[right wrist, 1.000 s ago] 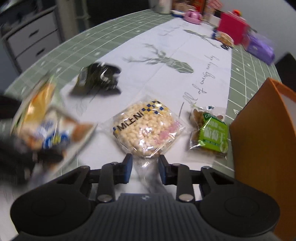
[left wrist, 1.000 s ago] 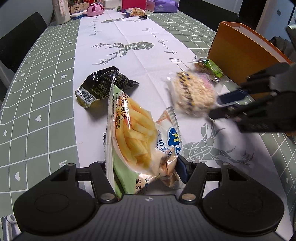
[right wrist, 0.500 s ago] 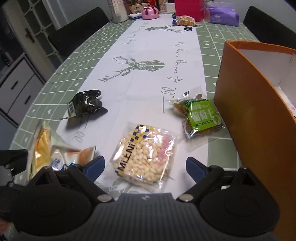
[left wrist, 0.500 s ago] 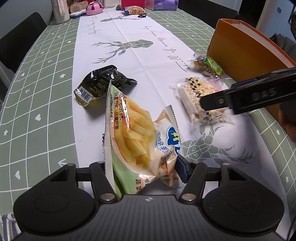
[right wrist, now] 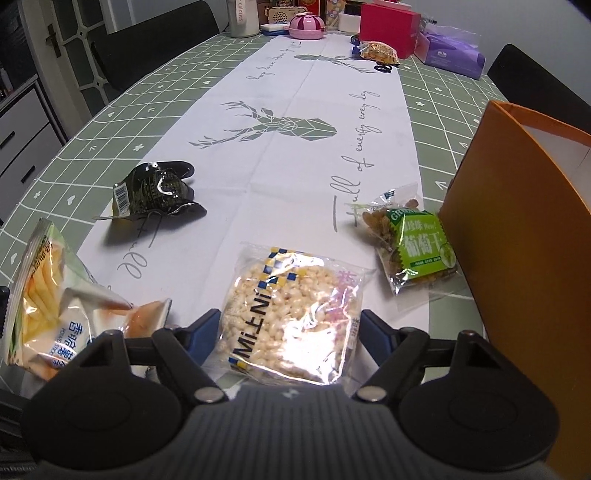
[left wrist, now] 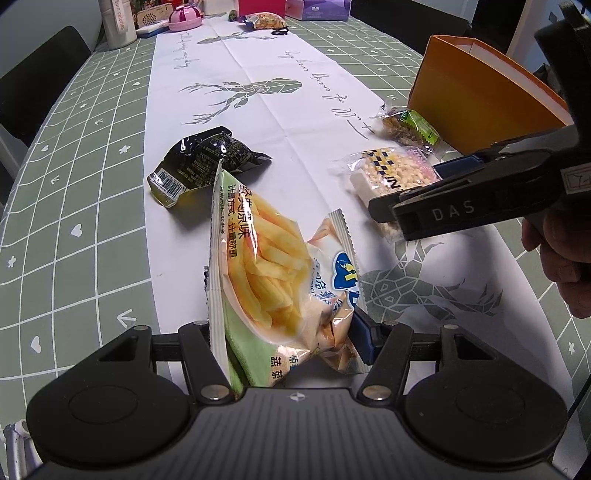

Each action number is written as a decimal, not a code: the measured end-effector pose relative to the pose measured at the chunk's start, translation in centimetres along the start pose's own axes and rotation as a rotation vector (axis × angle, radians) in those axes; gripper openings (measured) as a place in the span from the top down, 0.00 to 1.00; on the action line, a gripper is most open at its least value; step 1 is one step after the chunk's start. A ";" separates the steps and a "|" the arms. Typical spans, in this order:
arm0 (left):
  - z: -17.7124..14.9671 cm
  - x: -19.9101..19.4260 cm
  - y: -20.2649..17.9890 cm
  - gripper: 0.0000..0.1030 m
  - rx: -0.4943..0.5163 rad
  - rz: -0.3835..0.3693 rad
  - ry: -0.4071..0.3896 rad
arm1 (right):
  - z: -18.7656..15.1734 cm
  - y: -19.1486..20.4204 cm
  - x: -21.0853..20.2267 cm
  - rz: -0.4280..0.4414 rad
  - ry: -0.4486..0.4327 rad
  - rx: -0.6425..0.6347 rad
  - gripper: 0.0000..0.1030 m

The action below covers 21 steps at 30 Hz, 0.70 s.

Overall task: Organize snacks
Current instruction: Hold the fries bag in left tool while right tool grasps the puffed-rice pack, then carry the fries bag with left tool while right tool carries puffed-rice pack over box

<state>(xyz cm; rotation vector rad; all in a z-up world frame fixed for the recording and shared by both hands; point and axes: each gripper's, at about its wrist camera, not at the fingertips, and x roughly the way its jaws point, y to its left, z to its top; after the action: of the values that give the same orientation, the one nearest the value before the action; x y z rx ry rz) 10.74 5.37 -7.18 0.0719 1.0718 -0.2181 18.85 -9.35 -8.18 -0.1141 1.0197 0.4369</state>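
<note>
My left gripper (left wrist: pixel 286 343) is shut on a potato-stick bag (left wrist: pixel 273 273), which also shows at the left of the right wrist view (right wrist: pixel 48 306). My right gripper (right wrist: pixel 288 328) is open, its fingers on either side of a puffed-rice bar pack (right wrist: pixel 291 314) that lies on the table runner; I cannot tell if they touch it. The pack and the right gripper (left wrist: pixel 424 192) also show in the left wrist view, with the pack (left wrist: pixel 391 173) under the gripper. A black snack packet (left wrist: pixel 199 162) (right wrist: pixel 155 188) and a green raisin packet (left wrist: pixel 410 125) (right wrist: pixel 417 251) lie on the runner.
An open orange box (left wrist: pixel 480 92) (right wrist: pixel 524 221) stands at the right, just beyond the raisin packet. Far end of the table holds a pink pot (right wrist: pixel 306 24), a red box (right wrist: pixel 388 18), a purple tissue pack (right wrist: pixel 450 51) and another snack bag (right wrist: pixel 378 50). Black chairs surround the table.
The right gripper let go of the rice bar pack, opened wide, and now has narrowed around it on the table. The left gripper keeps holding the potato-stick bag, barely moved.
</note>
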 end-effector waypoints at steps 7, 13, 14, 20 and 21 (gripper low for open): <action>0.0 0.0 -0.3 0.35 0.004 0.008 -0.002 | 0.0 -1.0 -1.8 0.043 -0.017 -0.015 0.25; 0.1 -0.3 -0.5 0.42 0.002 0.008 -0.014 | -0.3 -2.0 -3.9 0.045 -0.044 -0.034 0.25; 0.1 -0.4 -0.6 0.42 0.003 0.006 -0.015 | -0.3 -2.2 -4.3 0.049 -0.049 -0.033 0.25; -0.1 -1.2 -0.9 0.43 0.003 0.001 -0.024 | -0.8 -2.7 -6.7 0.072 -0.090 -0.054 0.24; -0.1 -1.4 -0.9 0.43 0.000 0.003 -0.026 | -0.9 -2.8 -7.1 0.075 -0.095 -0.057 0.24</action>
<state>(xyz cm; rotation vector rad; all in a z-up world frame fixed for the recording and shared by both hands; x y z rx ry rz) 9.84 4.70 -6.01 0.0706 1.0457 -0.2165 16.08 -14.28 -3.01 -0.1056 0.9200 0.5349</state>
